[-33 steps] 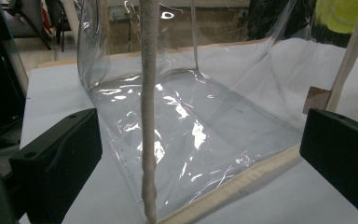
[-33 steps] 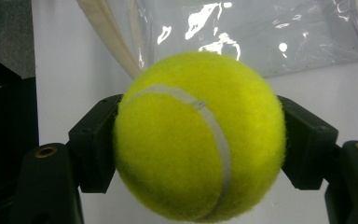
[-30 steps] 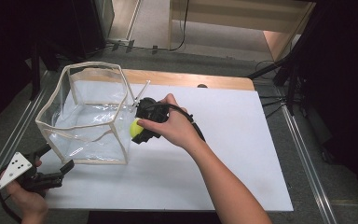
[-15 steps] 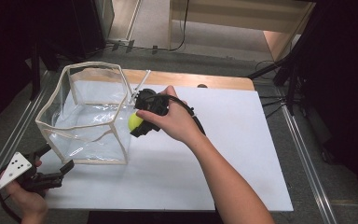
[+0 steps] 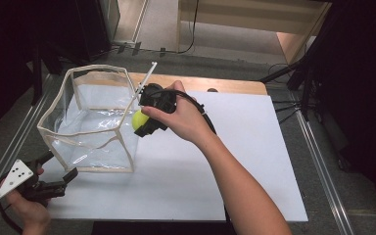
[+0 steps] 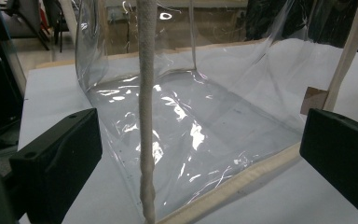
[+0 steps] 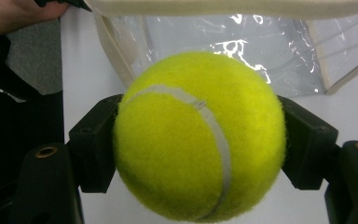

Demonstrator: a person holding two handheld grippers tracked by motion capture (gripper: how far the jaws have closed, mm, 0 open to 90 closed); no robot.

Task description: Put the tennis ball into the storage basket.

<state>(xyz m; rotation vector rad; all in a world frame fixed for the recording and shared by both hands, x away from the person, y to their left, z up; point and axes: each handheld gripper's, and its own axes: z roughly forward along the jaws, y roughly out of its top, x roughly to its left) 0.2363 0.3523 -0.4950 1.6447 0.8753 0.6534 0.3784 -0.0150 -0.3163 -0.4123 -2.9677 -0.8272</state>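
A yellow tennis ball point(image 5: 138, 120) hangs just outside the upper right edge of a clear plastic bag point(image 5: 92, 142) with beige trim. My right gripper point(image 5: 145, 123) is shut on the ball, and a hand is wrapped around the gripper body. In the right gripper view the ball point(image 7: 200, 135) sits between both black pads, with the bag's rim point(image 7: 223, 7) just beyond it. My left gripper point(image 5: 60, 167) stands open near the bag's front left corner. In the left gripper view a beige corner seam point(image 6: 145, 116) rises between the open jaws, apart from both.
The bag stands upright and open-topped on a white table top point(image 5: 235, 161), toward its left side. A wooden strip point(image 5: 225, 84) runs along the far edge. Metal rails point(image 5: 323, 171) flank the table, and dark stands with cables sit behind on the right.
My right hand has lifted the ball higher, closer to the bag's top rim. The left gripper and the bag have stayed where they were.
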